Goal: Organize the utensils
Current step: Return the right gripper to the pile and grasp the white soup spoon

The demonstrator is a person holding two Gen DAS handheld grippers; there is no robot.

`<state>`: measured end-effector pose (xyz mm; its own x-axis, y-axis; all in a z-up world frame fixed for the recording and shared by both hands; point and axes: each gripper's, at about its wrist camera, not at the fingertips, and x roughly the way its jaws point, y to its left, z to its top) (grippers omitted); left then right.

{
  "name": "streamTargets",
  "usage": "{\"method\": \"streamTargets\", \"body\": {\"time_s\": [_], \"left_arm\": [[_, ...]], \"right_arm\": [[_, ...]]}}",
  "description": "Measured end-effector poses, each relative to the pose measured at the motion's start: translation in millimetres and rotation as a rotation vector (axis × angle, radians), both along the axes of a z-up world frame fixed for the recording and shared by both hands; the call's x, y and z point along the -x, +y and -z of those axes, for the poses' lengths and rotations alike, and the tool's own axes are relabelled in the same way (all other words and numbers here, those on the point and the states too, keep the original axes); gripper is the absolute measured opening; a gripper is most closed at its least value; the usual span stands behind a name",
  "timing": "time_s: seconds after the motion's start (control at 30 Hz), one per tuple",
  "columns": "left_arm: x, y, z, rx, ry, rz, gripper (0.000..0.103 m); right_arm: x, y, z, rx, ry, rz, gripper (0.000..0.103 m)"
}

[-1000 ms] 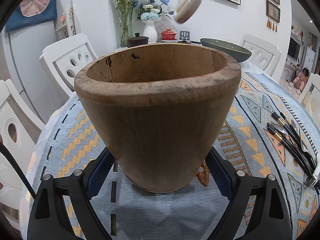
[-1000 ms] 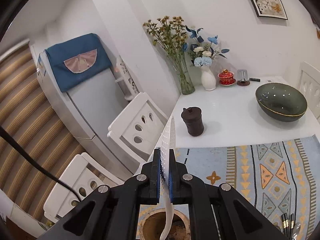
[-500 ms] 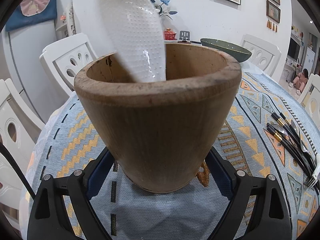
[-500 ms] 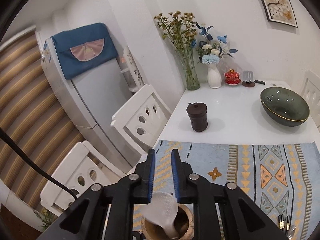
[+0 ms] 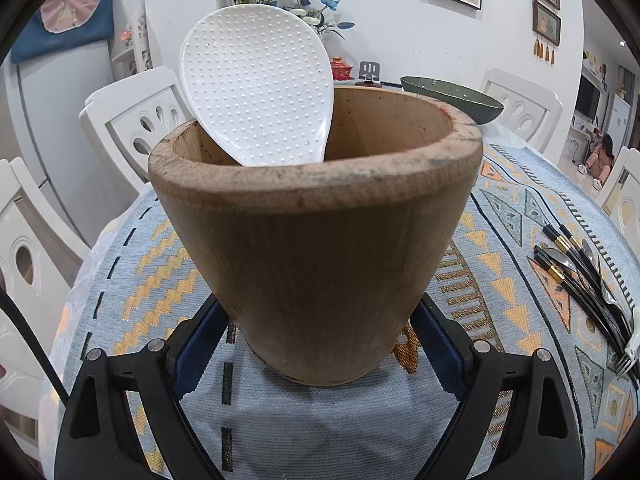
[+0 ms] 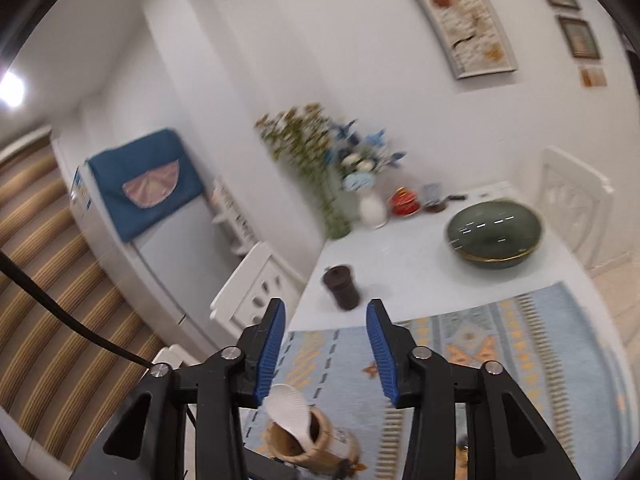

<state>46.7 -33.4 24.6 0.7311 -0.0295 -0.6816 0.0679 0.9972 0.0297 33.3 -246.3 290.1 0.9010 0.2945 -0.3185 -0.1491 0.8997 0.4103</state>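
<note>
Setting: dining room, white table [image 6: 404, 276] under a blue-and-yellow patterned runner [image 5: 120, 280], white chairs round it, flowers and a green bowl [image 6: 495, 235] at the far end.
Holder: wooden cup [image 5: 316, 236], upright on the runner, close in front of the left gripper [image 5: 316, 340].
Left gripper: jaws spread wide either side of the cup's base; contact between the blue pads and the wood not clear, so a firm grip cannot be confirmed.
Already stowed: white dimpled rice paddle [image 5: 260, 92], handle down in the cup, blade up and leaning on the rim's far-left side.
Right gripper [image 6: 326, 348]: open wide, nothing between the fingers, raised well above the table; cup and paddle seen far below, near the bottom edge of a blurred view.
Still loose: black-handled cutlery with gold bands [image 5: 576, 276], a fork among it, bunched flat on the runner well to the right of the cup.
Key relation: cutlery lying on the right-hand side, long axes running toward and away from the left camera, handles at the far end; right gripper judged the likelier one for the pickup, though the bundle lies outside its view.
Progress: one utensil in, several to go, by the look of it.
</note>
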Motion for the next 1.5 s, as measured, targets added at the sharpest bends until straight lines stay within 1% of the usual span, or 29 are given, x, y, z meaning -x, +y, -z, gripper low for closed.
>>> {"method": "streamTargets", "body": {"time_s": [0.07, 0.17, 0.27, 0.4, 0.43, 0.47, 0.57, 0.7, 0.77, 1.0, 1.13, 1.27, 1.3, 1.37, 1.5], "left_arm": [[0, 0, 0, 0.0, 0.0, 0.0, 0.091], [0, 0, 0, 0.0, 0.0, 0.0, 0.091], [0, 0, 0, 0.001, 0.0, 0.0, 0.091], [0, 1, 0, 0.001, 0.0, 0.0, 0.091], [0, 0, 0, 0.0, 0.0, 0.0, 0.091], [0, 0, 0, 0.0, 0.0, 0.0, 0.091], [0, 0, 0, 0.0, 0.0, 0.0, 0.091], [0, 0, 0, 0.0, 0.0, 0.0, 0.091], [0, 0, 0, -0.001, 0.0, 0.0, 0.091], [0, 0, 0, -0.001, 0.001, 0.0, 0.091], [-1, 0, 0, -0.002, 0.002, 0.001, 0.091], [0, 2, 0, -0.003, 0.004, 0.001, 0.091], [0, 3, 0, -0.003, 0.005, 0.001, 0.091], [-1, 2, 1, -0.003, 0.007, 0.001, 0.091], [-1, 3, 1, -0.003, 0.007, 0.001, 0.092]], "right_arm": [[18, -20, -2, -0.015, -0.003, 0.044, 0.051], [44, -50, 6, -0.025, 0.029, 0.124, 0.051], [63, -78, 31, -0.055, 0.116, 0.205, 0.051], [81, -117, 85, -0.133, 0.312, 0.331, 0.051], [86, -127, 102, -0.169, 0.368, 0.359, 0.051], [90, -137, 118, -0.219, 0.413, 0.374, 0.051], [107, -165, 177, -0.41, 0.556, 0.421, 0.051], [123, -183, 234, -0.559, 0.672, 0.465, 0.051], [130, -187, 252, -0.595, 0.708, 0.484, 0.051], [135, -198, 281, -0.628, 0.777, 0.544, 0.051], [131, -206, 297, -0.654, 0.797, 0.562, 0.051], [120, -211, 304, -0.657, 0.802, 0.568, 0.05], [117, -212, 303, -0.653, 0.799, 0.571, 0.047], [111, -214, 300, -0.624, 0.801, 0.573, 0.035], [99, -211, 289, -0.574, 0.783, 0.568, 0.023]]}}
